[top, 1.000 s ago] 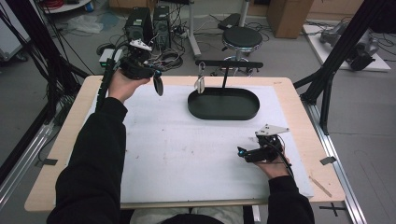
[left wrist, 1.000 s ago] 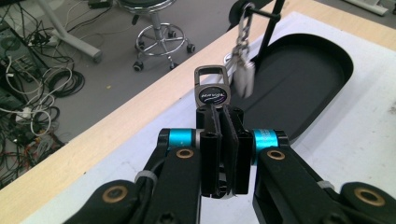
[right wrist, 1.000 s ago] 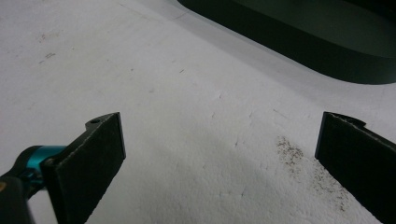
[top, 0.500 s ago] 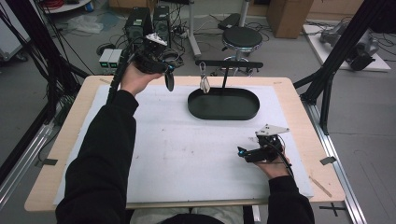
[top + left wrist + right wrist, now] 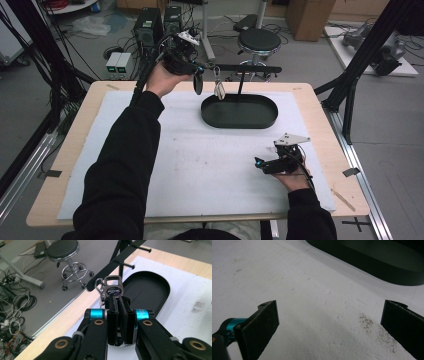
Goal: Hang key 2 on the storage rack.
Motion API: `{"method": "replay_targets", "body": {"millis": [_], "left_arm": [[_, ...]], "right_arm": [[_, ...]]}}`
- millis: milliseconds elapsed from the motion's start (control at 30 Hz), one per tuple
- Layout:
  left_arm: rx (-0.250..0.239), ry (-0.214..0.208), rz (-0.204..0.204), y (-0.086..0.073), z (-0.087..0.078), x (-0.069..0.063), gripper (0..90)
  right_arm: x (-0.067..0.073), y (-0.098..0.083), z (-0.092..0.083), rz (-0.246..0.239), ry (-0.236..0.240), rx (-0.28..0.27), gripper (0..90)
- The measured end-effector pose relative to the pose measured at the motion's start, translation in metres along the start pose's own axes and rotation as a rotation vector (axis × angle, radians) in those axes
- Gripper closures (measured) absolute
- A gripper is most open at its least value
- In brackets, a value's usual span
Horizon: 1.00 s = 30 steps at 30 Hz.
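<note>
Black pads of the left gripper [image 5: 119,315] pinched a metal key tag [image 5: 113,288] beside the black rack bar [image 5: 117,263], so hooking its loop on a peg seemed next.

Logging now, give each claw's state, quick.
Left claw: closed on the key tag.
Right claw: open, holding nothing.

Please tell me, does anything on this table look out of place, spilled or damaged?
Mostly no. The black tray sits flat under the rack bar, and the left gripper holds a keychain near it. One oddity: a dark speckled smudge on the white mat, near the right gripper.
</note>
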State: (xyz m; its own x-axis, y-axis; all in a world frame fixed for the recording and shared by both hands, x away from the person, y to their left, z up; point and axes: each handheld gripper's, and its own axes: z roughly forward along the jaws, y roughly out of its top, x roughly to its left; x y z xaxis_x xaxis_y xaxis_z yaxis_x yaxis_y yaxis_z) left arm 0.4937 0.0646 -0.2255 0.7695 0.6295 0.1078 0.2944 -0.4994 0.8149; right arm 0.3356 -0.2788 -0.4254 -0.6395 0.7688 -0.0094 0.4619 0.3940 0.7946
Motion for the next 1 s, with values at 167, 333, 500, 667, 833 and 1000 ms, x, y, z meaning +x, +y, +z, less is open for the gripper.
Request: {"method": "replay_targets", "body": {"millis": [167,333,500,667,833,1000], "left_arm": [[0.005,-0.023,0.023,0.008,0.013,-0.01,85.5],[0.015,-0.034,0.037,0.013,0.026,-0.018,85.5],[-0.001,-0.036,0.042,0.016,0.038,-0.025,85.5],[0.006,-0.036,0.036,0.018,0.055,-0.029,85.5],[0.023,-0.028,0.035,0.015,0.068,-0.033,85.4],[0.035,-0.017,0.022,0.011,0.078,-0.035,85.4]], "right_arm": [[0.0,0.0,0.0,-0.001,0.001,0.004,0.8],[0.0,-0.001,-0.001,0.002,0.0,0.002,0.9],[0.0,-0.001,0.0,-0.001,0.003,0.006,0.8],[0.002,-0.001,0.003,-0.012,0.0,0.019,0.8],[0.001,-0.001,0.002,-0.01,-0.005,0.016,0.9],[0.0,-0.002,0.002,-0.009,-0.002,0.019,0.9]]}}
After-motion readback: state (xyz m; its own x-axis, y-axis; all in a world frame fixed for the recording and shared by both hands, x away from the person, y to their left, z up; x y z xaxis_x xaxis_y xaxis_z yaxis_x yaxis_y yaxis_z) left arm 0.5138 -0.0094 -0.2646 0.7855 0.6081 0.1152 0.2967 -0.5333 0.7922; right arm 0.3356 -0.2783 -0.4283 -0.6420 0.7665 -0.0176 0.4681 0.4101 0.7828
